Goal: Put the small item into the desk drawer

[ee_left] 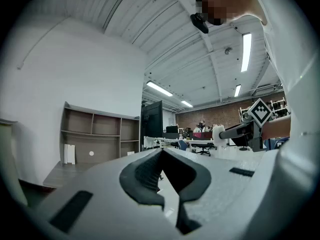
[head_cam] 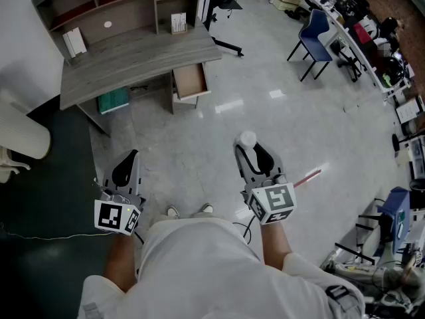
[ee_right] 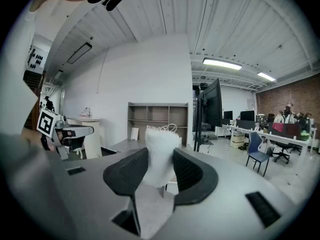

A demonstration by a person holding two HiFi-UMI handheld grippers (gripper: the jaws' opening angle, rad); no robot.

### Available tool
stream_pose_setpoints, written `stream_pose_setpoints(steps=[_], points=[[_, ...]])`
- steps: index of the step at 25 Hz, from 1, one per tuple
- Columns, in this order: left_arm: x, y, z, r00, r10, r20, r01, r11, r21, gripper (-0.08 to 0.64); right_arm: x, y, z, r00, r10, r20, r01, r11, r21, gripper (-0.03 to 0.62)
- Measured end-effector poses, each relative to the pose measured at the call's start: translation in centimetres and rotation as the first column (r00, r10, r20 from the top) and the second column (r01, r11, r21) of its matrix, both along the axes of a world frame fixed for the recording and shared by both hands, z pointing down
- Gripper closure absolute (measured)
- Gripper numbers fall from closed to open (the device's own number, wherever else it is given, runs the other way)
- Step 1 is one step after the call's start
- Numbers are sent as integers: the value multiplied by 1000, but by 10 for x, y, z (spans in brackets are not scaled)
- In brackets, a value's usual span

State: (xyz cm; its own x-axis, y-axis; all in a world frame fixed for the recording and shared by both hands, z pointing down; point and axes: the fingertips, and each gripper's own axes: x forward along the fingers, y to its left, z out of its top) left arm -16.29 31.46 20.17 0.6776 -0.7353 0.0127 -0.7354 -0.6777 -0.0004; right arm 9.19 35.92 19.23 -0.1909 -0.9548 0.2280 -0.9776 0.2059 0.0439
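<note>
A grey wooden desk point(head_cam: 133, 58) with a shelf hutch stands at the far left, and its drawer point(head_cam: 190, 78) is pulled open and looks empty. My right gripper point(head_cam: 249, 149) is held at waist height over the floor, well short of the desk. It is shut on a small white item point(head_cam: 247, 138) that sticks up past the fingertips. In the right gripper view the white item point(ee_right: 161, 154) sits pressed between both dark pads, with the hutch beyond it. My left gripper point(head_cam: 131, 157) hangs at my left, its jaw tips touching point(ee_left: 161, 153) with nothing between them.
A teal box point(head_cam: 114, 100) sits under the desk. A blue chair point(head_cam: 317, 35) and a long cluttered table point(head_cam: 358, 38) line the right side. A black monitor stand point(head_cam: 222, 18) stands beside the desk. A red and white stick point(head_cam: 307, 177) lies on the floor.
</note>
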Motion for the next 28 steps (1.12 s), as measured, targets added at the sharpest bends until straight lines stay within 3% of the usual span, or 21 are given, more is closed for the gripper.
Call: stream_pose_setpoints(steps=[9,19,28], points=[[21,13,0,999,-32,11,32,999,-1,553,20,4,13,999,-35,15,35,999,-21,434],[71,45,21,998,-21,52,25,998,-61,554,60,24,40,994,-67,92,71,996,-44,434],[79,-2,39,999,-31,42,34,995,-90,553,57,-21,58,990,-105,89,112,990,-86,434]])
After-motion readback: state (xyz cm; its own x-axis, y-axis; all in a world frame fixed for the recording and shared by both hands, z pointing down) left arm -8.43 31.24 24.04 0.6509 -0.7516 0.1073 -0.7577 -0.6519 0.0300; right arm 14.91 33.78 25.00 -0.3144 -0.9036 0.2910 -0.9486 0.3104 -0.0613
